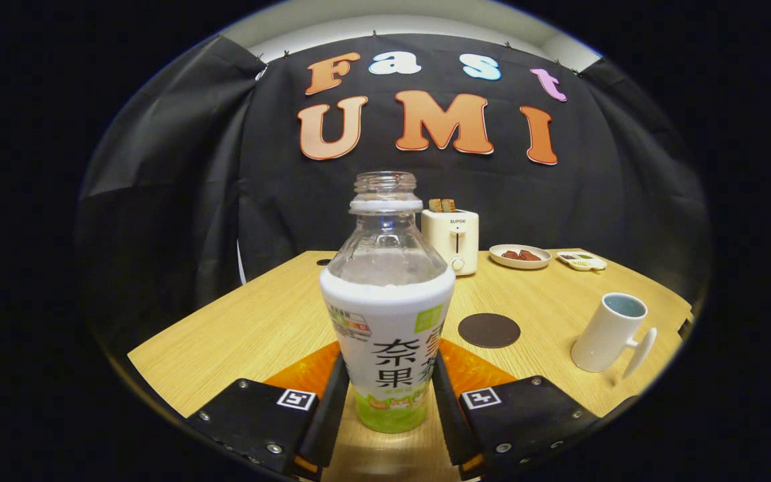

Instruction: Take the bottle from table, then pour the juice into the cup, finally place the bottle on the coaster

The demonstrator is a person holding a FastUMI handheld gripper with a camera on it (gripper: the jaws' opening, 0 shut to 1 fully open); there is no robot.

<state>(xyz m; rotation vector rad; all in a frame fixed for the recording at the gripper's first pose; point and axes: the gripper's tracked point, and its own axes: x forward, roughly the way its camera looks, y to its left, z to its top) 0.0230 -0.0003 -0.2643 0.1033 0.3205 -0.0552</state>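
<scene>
An uncapped clear bottle (385, 314) with a white and green label stands upright between my fingers. My gripper (385, 402) is shut on it, both fingers (326, 408) pressing the lower label. Whether its base rests on the wooden table (251, 328) I cannot tell. A dark round coaster (489, 330) lies just beyond the right finger. Further right of it stands a white cup (608, 341) with its handle toward me, and its inside looks pale blue.
A cream toaster (452, 239) with bread in its slots stands at the back of the table. To its right are a plate (520, 256) of dark food and a small dish (581, 260). Black cloth walls close the booth behind and at the left.
</scene>
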